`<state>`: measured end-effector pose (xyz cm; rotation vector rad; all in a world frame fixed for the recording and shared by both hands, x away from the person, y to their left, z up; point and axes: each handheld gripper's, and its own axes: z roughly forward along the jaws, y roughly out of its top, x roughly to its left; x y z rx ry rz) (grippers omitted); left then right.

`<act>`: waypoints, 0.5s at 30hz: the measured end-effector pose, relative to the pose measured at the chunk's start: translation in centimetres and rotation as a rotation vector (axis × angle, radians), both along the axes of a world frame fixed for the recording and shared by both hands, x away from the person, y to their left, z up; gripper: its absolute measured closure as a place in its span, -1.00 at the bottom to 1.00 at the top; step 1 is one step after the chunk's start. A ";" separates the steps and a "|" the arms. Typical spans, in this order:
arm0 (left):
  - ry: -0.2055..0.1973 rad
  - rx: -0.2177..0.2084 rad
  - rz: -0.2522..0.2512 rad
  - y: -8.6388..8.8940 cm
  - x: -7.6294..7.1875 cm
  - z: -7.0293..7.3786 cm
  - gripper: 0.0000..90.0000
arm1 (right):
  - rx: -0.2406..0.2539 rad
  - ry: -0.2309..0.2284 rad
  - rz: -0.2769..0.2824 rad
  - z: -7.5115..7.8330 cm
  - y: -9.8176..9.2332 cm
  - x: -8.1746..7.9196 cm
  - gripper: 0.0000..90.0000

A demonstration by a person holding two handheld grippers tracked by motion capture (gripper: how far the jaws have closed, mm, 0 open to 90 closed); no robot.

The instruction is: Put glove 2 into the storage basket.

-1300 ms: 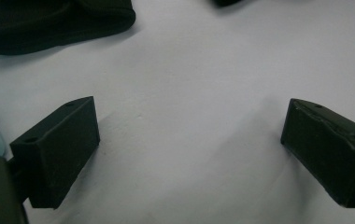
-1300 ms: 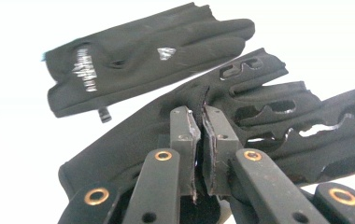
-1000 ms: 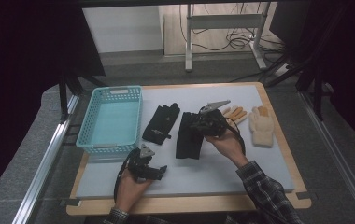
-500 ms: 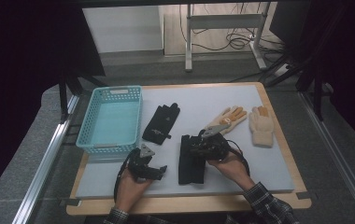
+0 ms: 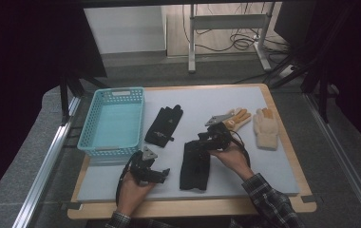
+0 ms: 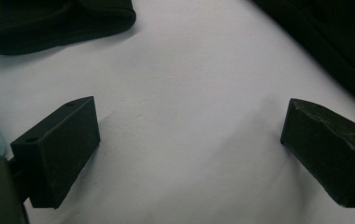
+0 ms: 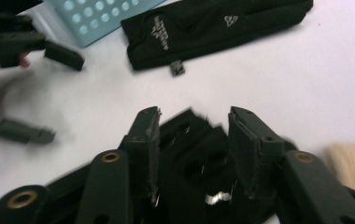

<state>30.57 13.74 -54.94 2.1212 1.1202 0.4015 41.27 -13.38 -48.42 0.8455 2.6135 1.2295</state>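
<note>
Right gripper [image 5: 206,138] has come down and nearer since the earlier frames, and the black glove [image 5: 194,165] that was under it up by the tan glove now lies flat on the near middle of the desk [image 5: 283,183]. Its jaws have just been opening; in the right gripper view they stand apart over the glove's cuff end [image 7: 194,158], with fabric between them but not visibly pinched, so it reads as released or mid-release.

Left gripper [image 5: 157,175], near left, hasn't shifted. Jaws are wide apart, nothing between them, only bare desk surface in the left gripper view, with dark glove fabric [image 6: 334,42] at the far right edge.

Farther out: second black glove [image 5: 164,125] lies in the middle, just right of the blue basket [image 5: 92,137]. Basket sits at far left, nothing in it. Far right: tan glove [image 5: 235,118] with a grey cuff, and just beside it the cream glove [image 5: 266,129], both flat on the desk.

Progress, as a guess: work looks like sorting or pairing gloves, maybe into the basket. One black glove has been repositioned, near its mate but not touching. Nothing is in the basket yet, and the tan and cream gloves look untouched. Most of the job appears left.
</note>
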 end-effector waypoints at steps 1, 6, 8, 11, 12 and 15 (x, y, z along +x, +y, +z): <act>0.000 0.003 -0.001 0.0 0.0 0.0 -0.89 | 0.005 0.002 -0.006 0.0 0.4 0.4 0.14; 0.000 0.003 -0.002 0.0 0.0 0.0 -0.89 | 0.002 0.010 -0.014 0.0 2.9 2.4 0.21; -0.001 0.001 -0.001 0.0 0.0 0.0 -0.89 | -0.021 -0.005 -0.005 -0.1 4.6 3.5 0.28; 0.000 0.001 -0.002 0.0 0.0 0.0 -0.89 | -0.040 -0.009 -0.004 -0.3 6.3 4.5 0.31; -0.002 0.001 -0.001 0.0 0.0 0.0 -0.89 | -0.040 -0.009 -0.004 -0.3 6.3 4.5 0.31; -0.001 0.000 -0.001 0.0 0.0 0.0 -0.89 | -0.056 -0.008 -0.010 -0.8 7.7 5.6 0.24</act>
